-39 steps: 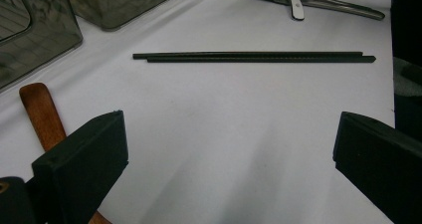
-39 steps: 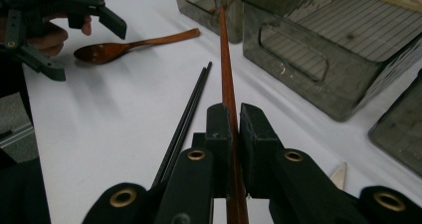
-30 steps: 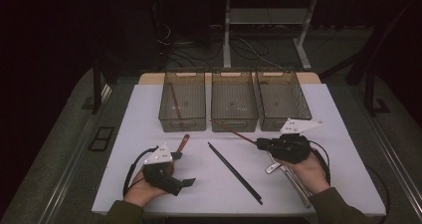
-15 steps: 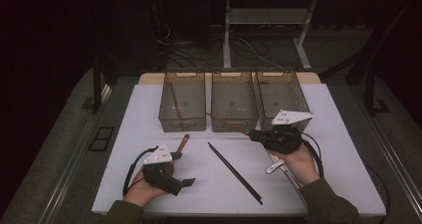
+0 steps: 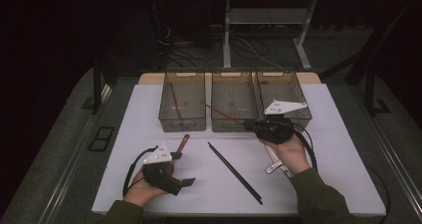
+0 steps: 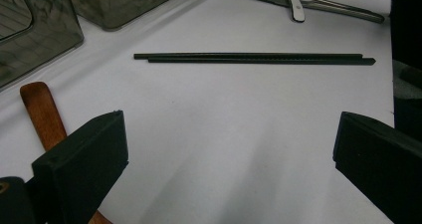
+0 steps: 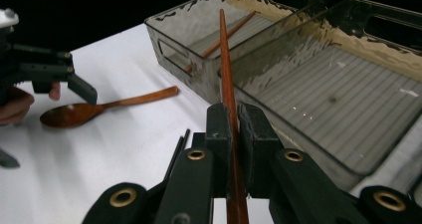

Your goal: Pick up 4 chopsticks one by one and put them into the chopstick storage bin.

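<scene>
My right gripper (image 5: 248,124) is shut on a reddish-brown chopstick (image 5: 221,112) and holds it just above the front of the middle bin (image 5: 234,73). In the right gripper view the chopstick (image 7: 228,74) runs up from my shut right gripper (image 7: 231,119) over the wall between two bins. Another brown chopstick (image 5: 175,104) lies in the left bin (image 5: 182,127). My left gripper (image 5: 181,168) rests open at the near left, nothing between its jaws (image 6: 229,144). A wooden spoon (image 5: 183,142) lies beside it. A pair of black chopsticks (image 5: 234,171) lies mid-table.
A third bin (image 5: 298,92) stands at the right of the row, behind my right hand. Metal utensils (image 5: 272,167) lie on the white table (image 5: 338,149) under the right forearm. In the left gripper view they (image 6: 308,2) sit beyond the black chopsticks (image 6: 254,58).
My right gripper has carried the brown chopstick up and away from me, toward the bins, so its tip now reaches over the middle bin. The left gripper has stayed put.
</scene>
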A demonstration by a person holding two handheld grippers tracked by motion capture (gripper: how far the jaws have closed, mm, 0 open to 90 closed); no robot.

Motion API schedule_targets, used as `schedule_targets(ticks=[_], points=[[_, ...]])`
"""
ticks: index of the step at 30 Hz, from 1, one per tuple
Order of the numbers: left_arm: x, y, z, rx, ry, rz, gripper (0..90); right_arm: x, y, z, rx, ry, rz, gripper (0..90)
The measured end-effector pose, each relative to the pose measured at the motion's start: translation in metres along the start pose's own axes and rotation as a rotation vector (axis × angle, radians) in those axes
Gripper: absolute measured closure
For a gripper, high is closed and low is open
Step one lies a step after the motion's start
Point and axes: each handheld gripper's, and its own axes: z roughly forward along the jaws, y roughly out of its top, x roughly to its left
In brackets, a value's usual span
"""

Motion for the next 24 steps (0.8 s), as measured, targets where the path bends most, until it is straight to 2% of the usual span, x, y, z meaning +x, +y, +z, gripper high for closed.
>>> schedule_targets(ticks=[8,24], points=[[-0.001,0.000,0.000,-0.005,-0.002,-0.010,0.4,-0.002,0.019,0.018,0.015,-0.021,-0.006,83.5],[-0.001,0.001,-0.001,-0.003,-0.004,-0.008,0.4,-0.007,0.046,0.053,0.041,-0.048,0.021,83.5]])
